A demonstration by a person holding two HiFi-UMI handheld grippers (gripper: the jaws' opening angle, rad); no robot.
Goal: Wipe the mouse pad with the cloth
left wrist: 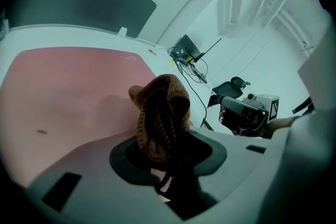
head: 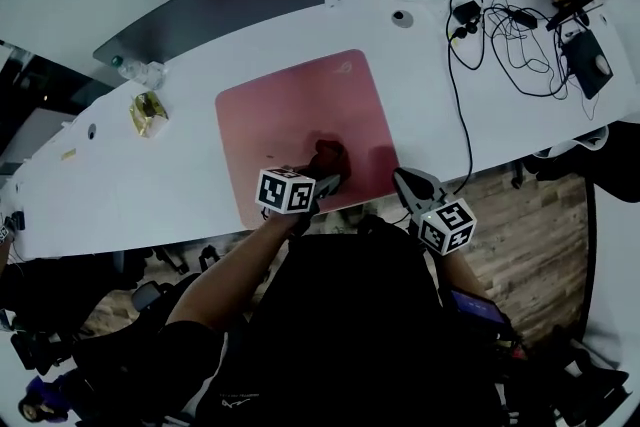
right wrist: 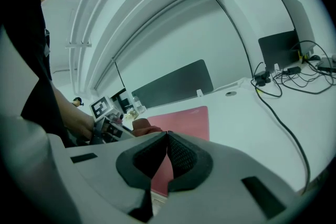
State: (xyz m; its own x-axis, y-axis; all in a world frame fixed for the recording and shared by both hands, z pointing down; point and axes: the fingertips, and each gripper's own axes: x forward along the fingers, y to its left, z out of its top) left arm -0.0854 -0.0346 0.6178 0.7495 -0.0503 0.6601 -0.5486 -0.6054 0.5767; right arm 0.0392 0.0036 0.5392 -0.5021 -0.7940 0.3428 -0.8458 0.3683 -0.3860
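At the far left of the long white worktop [head: 180, 185] lies a small yellowish packet [head: 148, 112], well apart from the rest. Right of it, near the middle, the pink mouse pad [head: 290, 110] lies flat, its near edge close to the worktop's near edge.

The left gripper [head: 326, 181] reaches in over that near edge. Its 2 jaws are pinched on the brown knitted cloth [head: 329, 157], which bunches up between them in the left gripper view [left wrist: 160, 107]. The cloth sits on the near right part of the mouse pad, and the pink surface spreads out behind and to the left of it [left wrist: 68, 86].

Just right of that, the right gripper [head: 404, 183] is over the worktop's near edge, beside the mouse pad's near right corner. In the right gripper view its 2 jaws [right wrist: 167, 144] are pressed together with nothing between them. The same view shows the pad [right wrist: 189, 115] ahead, with the cloth [right wrist: 143, 125] and the left gripper at its left.

Farther right, a tangle of black cables [head: 505, 30] lies on the worktop, with 1 cable [head: 460, 115] running down to the near edge.
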